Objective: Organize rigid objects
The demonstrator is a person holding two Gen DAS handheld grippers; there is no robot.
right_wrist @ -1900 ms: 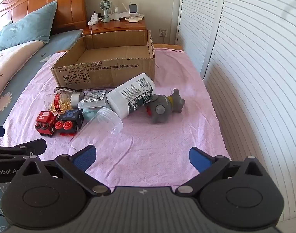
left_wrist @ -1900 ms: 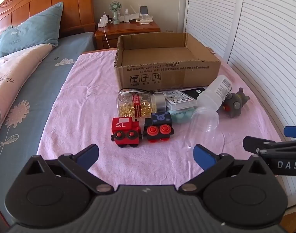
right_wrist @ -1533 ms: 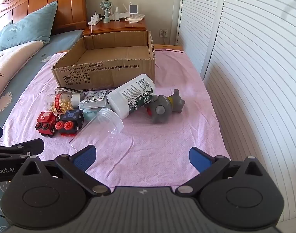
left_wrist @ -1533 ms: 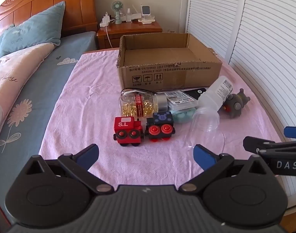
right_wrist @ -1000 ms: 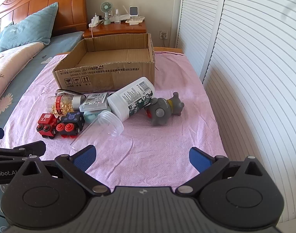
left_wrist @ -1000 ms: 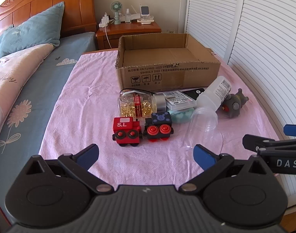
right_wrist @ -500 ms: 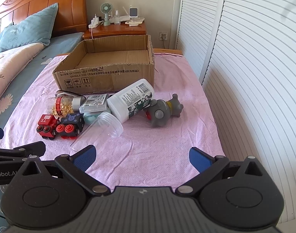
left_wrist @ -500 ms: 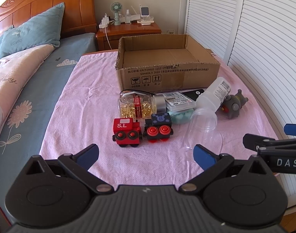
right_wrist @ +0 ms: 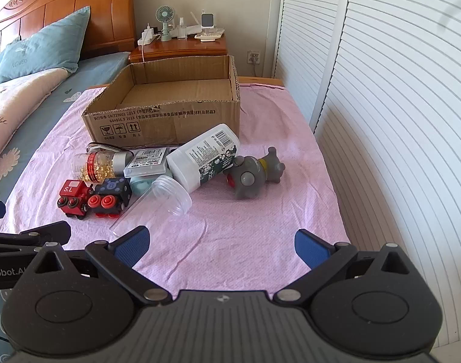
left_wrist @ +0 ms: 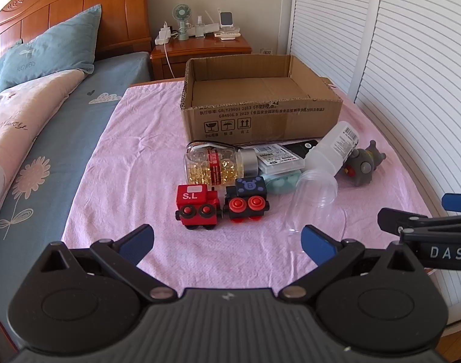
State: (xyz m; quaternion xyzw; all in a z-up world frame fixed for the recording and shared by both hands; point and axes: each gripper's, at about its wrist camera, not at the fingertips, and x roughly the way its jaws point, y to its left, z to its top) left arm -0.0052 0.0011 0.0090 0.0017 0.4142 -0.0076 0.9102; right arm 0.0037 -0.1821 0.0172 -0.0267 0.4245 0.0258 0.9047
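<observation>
An open, empty cardboard box (left_wrist: 260, 112) (right_wrist: 167, 115) stands on the pink cloth. In front of it lie a capsule jar (left_wrist: 212, 163), a red toy train (left_wrist: 195, 202), a dark toy train car (left_wrist: 248, 199), a clear plastic cup (left_wrist: 313, 196) (right_wrist: 161, 199), a white bottle (right_wrist: 206, 157), a small flat case (right_wrist: 148, 157) and a grey toy (right_wrist: 251, 175). My left gripper (left_wrist: 227, 242) is open and empty, short of the trains. My right gripper (right_wrist: 221, 242) is open and empty, short of the cup and the grey toy.
The pink cloth (right_wrist: 245, 227) covers a table beside a bed (left_wrist: 49, 139) on the left. White louvred doors (right_wrist: 397, 121) run along the right. A wooden nightstand (left_wrist: 200, 48) with a fan and chargers stands behind the box.
Both grippers have drifted slightly, the right one a little back and up. Nothing on the cloth has moved. Both stay open.
</observation>
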